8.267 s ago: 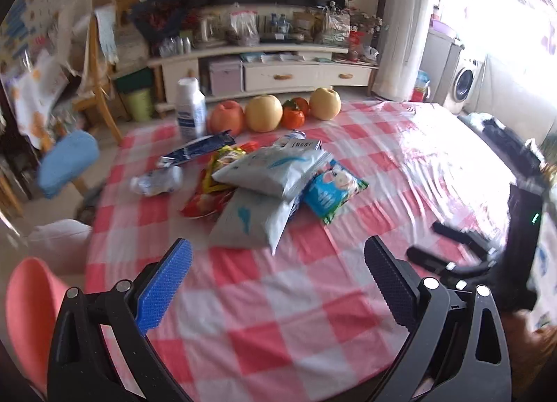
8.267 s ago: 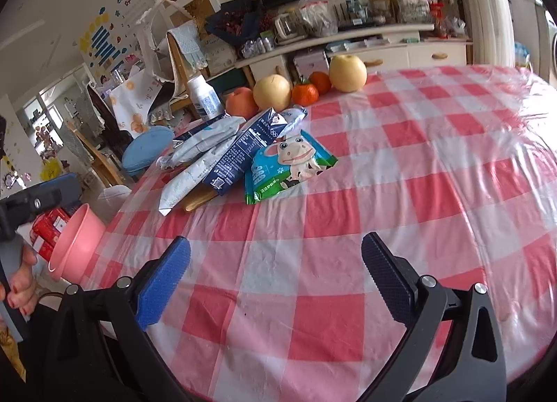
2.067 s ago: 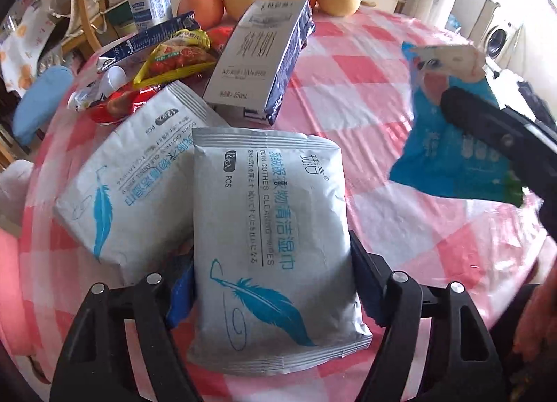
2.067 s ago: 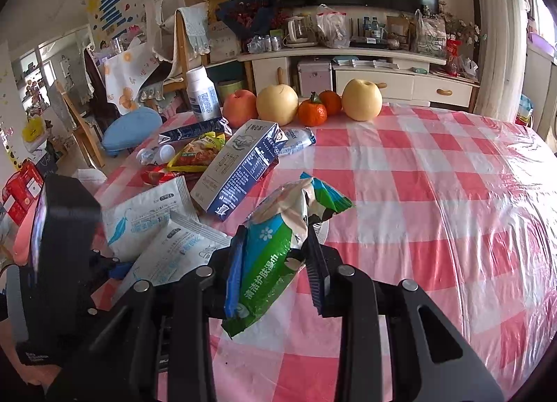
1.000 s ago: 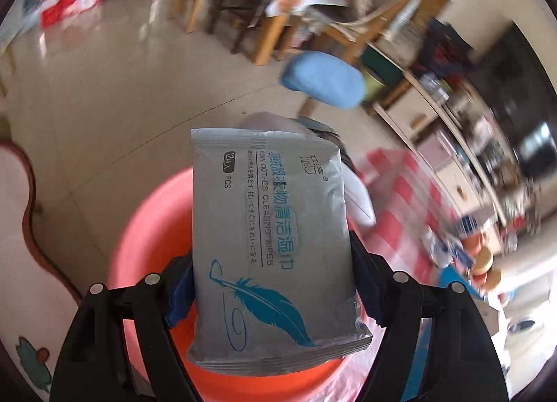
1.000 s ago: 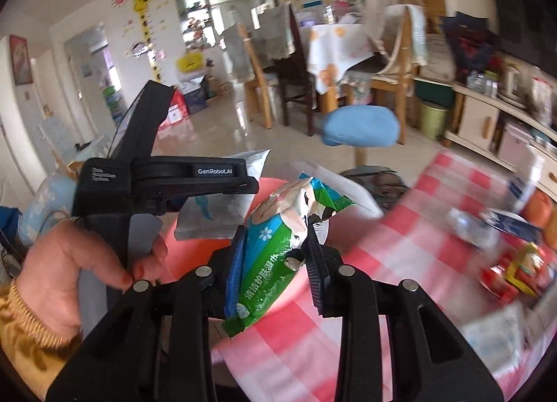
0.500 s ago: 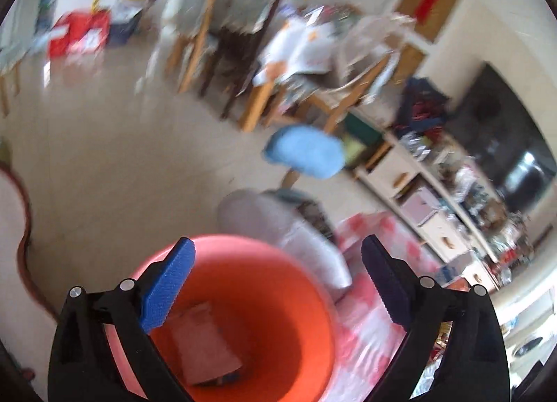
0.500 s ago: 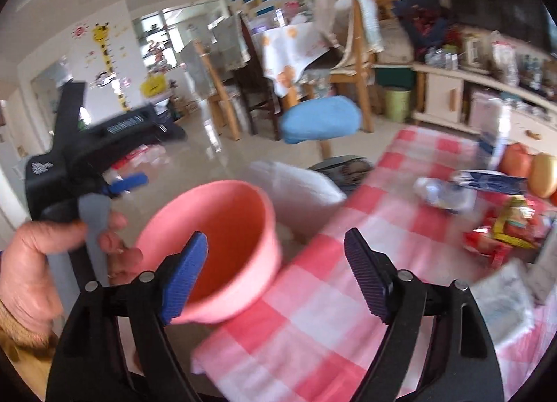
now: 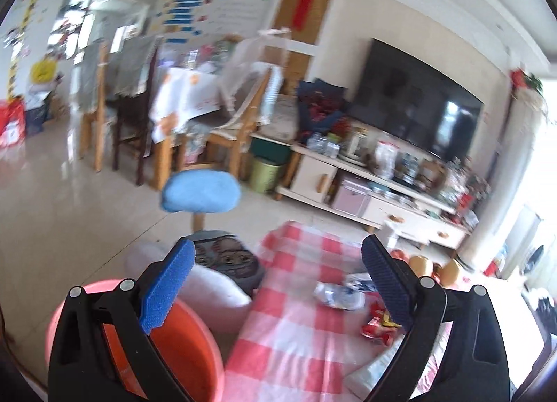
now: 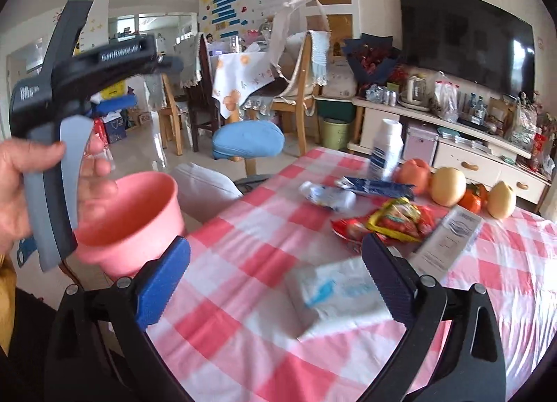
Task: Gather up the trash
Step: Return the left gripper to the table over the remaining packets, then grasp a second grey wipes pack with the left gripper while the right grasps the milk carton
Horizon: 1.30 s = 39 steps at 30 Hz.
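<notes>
Right wrist view: we see our right hand-held gripper (image 10: 275, 276) gaping and empty above the white wipes packet (image 10: 339, 292) on the checked desk (image 10: 243, 349); the round pink plastic basin (image 10: 130, 221) sits left. Our left hand-held gripper (image 9: 275, 283) also gapes, empty.

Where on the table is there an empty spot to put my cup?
The checked tablecloth is bare between the pink bucket and the white wipes pack, and also nearest the camera. It is crowded farther back: a crumpled plastic bottle, red and yellow snack wrappers, a carton and fruit.
</notes>
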Each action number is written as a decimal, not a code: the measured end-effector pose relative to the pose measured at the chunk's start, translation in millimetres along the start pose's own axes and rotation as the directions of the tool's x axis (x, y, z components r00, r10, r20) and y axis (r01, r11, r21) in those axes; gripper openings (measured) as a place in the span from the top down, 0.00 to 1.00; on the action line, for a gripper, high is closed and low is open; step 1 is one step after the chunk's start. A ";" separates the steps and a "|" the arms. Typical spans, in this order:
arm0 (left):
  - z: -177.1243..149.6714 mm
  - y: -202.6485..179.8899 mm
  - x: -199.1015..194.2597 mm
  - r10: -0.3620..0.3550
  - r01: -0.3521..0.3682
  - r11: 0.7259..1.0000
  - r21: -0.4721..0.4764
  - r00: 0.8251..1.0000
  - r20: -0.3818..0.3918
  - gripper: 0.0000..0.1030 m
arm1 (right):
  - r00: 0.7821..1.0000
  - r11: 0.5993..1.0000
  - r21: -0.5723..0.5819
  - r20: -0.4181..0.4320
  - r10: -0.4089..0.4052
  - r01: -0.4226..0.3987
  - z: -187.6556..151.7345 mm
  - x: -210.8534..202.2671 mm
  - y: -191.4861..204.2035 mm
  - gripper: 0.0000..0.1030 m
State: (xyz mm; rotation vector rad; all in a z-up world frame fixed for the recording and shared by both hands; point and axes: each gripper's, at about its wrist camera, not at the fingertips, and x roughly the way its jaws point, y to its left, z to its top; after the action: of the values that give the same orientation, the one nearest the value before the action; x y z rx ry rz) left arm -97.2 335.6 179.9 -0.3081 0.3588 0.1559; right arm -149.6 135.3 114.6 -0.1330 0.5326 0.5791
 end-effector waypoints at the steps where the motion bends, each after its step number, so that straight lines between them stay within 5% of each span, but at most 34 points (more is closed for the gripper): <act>1: -1.0 -7.6 -0.2 -0.021 0.021 1.000 0.013 1.000 -0.005 0.07 | 1.000 1.000 0.000 -0.001 -0.009 0.009 -2.8 -2.7 -4.4 0.04; 14: -22.0 -99.7 18.0 -0.087 0.123 0.969 0.214 0.981 -0.172 0.07 | 0.996 0.994 0.064 0.024 -0.089 0.087 -24.4 -25.7 -56.0 0.04; 25: -45.9 -148.4 31.2 -0.103 0.198 0.913 0.358 0.958 -0.267 0.07 | 0.991 0.976 0.177 0.012 -0.132 0.128 -31.6 -40.6 -120.6 0.04; 34: -70.9 -183.1 39.6 -0.092 0.257 0.841 0.477 0.936 -0.341 0.07 | 0.986 0.956 0.246 -0.007 -0.165 0.161 -37.2 -50.1 -165.8 0.04; 39: -94.5 -199.1 47.1 -0.084 0.327 0.772 0.546 0.903 -0.422 0.07 | 0.984 0.935 0.307 -0.029 -0.176 0.176 -41.6 -53.4 -191.5 0.04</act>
State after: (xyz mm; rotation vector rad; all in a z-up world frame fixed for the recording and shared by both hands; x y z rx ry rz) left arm -43.4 122.1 131.7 0.2759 0.7314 -0.2522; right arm -99.8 -61.1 101.3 0.1154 0.5987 0.3148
